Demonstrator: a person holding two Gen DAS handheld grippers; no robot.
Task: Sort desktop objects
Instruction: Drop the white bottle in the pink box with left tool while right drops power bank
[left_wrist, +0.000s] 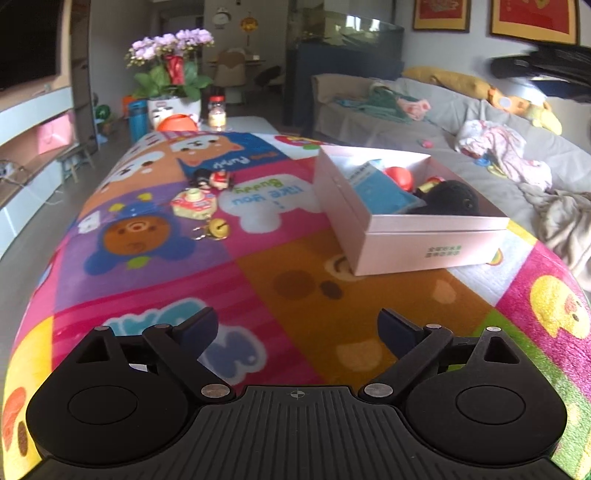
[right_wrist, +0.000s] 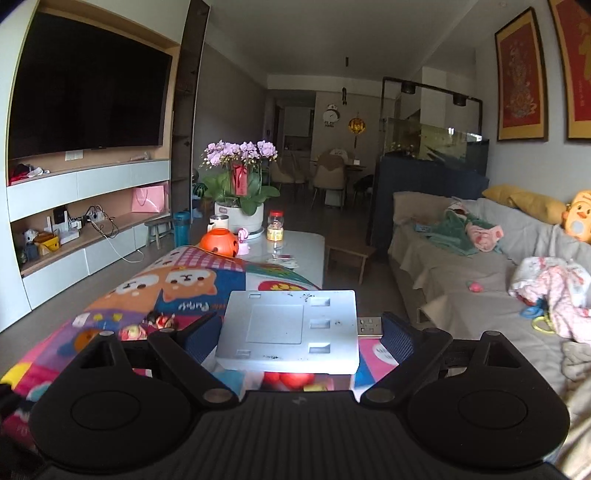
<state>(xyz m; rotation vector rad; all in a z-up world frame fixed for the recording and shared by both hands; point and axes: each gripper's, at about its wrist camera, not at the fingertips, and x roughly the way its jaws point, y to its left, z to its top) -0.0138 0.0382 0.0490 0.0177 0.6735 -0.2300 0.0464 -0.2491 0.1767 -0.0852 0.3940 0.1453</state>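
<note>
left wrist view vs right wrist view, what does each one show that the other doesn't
Only the left wrist view shows the open white cardboard box with a black plush toy inside, the small gold bell, and the empty, open left gripper.

Only the right wrist view shows the flat white plastic plate between the right gripper fingers, apparently held, and the wall television.

Both share the colourful cartoon blanket, the purple orchid pot and the grey sofa.

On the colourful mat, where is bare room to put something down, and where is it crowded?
The colourful mat is bare between the open left gripper and the white box, and along the near left edge. It is crowded beside the box's far left: small figurines, a round toy and a gold bell. The box already holds several items.
</note>
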